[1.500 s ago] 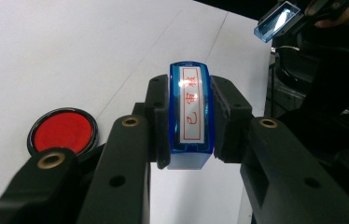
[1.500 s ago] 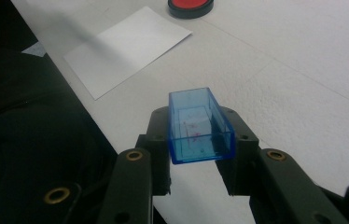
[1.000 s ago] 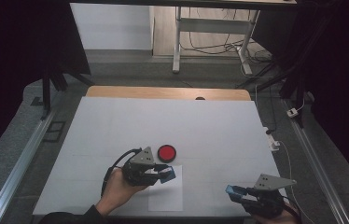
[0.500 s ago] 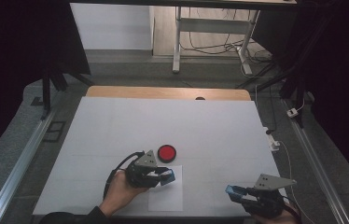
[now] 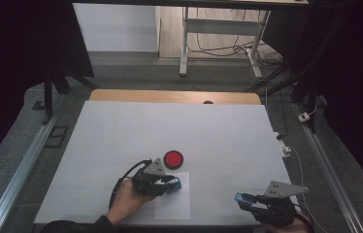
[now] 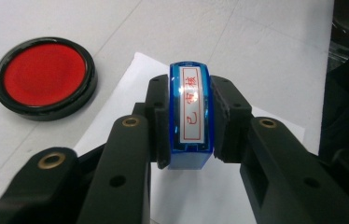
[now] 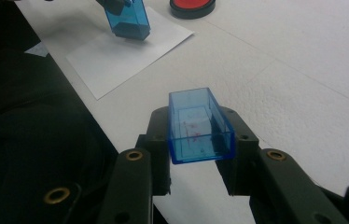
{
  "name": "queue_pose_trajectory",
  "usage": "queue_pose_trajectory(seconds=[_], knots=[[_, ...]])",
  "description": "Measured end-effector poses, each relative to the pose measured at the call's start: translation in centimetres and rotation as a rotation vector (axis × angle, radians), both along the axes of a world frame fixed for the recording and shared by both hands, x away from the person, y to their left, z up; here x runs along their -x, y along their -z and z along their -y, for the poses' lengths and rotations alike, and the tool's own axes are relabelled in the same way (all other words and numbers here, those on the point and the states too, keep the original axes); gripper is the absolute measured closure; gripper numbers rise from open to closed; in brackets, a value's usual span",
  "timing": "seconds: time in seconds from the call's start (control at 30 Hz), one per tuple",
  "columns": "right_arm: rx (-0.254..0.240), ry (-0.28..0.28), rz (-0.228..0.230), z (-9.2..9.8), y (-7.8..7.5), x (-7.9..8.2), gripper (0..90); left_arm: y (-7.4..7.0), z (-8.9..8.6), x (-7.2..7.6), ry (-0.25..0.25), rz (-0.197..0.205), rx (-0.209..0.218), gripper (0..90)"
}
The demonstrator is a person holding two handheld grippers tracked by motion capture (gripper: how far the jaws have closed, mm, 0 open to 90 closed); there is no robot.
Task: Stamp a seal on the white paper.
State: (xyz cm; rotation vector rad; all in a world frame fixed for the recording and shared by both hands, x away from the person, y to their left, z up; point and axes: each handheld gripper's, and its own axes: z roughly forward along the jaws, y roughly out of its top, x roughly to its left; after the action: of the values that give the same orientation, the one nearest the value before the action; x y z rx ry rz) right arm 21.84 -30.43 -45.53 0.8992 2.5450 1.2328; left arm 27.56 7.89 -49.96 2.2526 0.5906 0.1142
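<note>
The left gripper (image 6: 189, 126) clamps a blue translucent plastic stamp (image 6: 189, 114) over the white paper sheet (image 5: 172, 204), perhaps touching it; the right gripper (image 7: 200, 135) clasps its blue cap (image 7: 199, 126). A tilted press could smear the mark beside the round red ink pad (image 6: 44, 77).

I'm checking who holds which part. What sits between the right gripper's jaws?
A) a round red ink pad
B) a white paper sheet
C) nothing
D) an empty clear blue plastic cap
D: the right gripper clamps the empty clear blue plastic cap, its open end facing the camera.
</note>
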Motion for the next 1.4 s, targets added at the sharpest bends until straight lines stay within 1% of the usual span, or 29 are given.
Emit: queue_pose_trajectory(seconds=[0.17, 0.23, 0.37, 0.47, 0.53, 0.67, 0.73, 0.83, 0.87, 0.93, 1.1, 1.37, 1.4], knots=[[-0.001, -0.001, -0.001, 0.0, 0.0, 0.0, 68.8, 0.5, 0.3, 0.1, 0.007, 0.016, -0.029, 70.3], [0.0, -0.001, -0.001, 0.0, 0.0, 0.0, 68.8, 0.5, 0.4, 0.2, 0.003, 0.016, -0.029, 70.5], [0.001, -0.001, -0.001, 0.0, 0.0, 0.0, 68.8, 0.7, 0.4, 0.5, -0.001, 0.031, -0.021, 70.7], [0.006, -0.003, -0.001, -0.1, 0.0, 0.0, 68.8, 0.7, 0.4, 0.6, 0.001, 0.041, -0.026, 70.8], [0.01, -0.003, -0.002, -0.1, 0.0, 0.0, 68.8, 0.8, 0.4, 0.7, -0.008, 0.04, -0.016, 70.8], [0.012, -0.002, -0.004, -0.1, 0.0, 0.0, 68.9, 0.9, 0.3, 0.5, -0.018, 0.022, -0.008, 70.9], [0.014, -0.004, -0.002, -0.2, 0.0, 0.0, 68.8, 1.0, 0.2, 0.4, -0.021, 0.009, 0.002, 71.0], [0.015, -0.004, -0.002, -0.2, 0.0, 0.0, 68.8, 1.0, -0.1, 0.0, -0.02, -0.023, 0.019, 71.0], [0.016, -0.004, -0.002, -0.2, 0.0, 0.0, 68.8, 1.1, -0.2, -0.1, -0.023, -0.031, 0.031, 71.0], [0.017, -0.004, -0.002, -0.2, 0.0, 0.0, 68.8, 1.2, -0.3, -0.2, -0.025, -0.038, 0.039, 71.0], [0.019, -0.002, -0.003, -0.2, 0.0, 0.0, 68.8, 1.1, 0.0, 0.2, -0.026, -0.007, 0.021, 71.0], [0.019, -0.002, -0.004, -0.2, 0.0, 0.0, 68.8, 0.8, 0.7, 0.9, -0.028, 0.04, -0.04, 71.0], [0.019, -0.002, -0.004, -0.2, 0.0, 0.0, 68.8, 0.8, 0.8, 1.0, -0.03, 0.041, -0.041, 71.0]])
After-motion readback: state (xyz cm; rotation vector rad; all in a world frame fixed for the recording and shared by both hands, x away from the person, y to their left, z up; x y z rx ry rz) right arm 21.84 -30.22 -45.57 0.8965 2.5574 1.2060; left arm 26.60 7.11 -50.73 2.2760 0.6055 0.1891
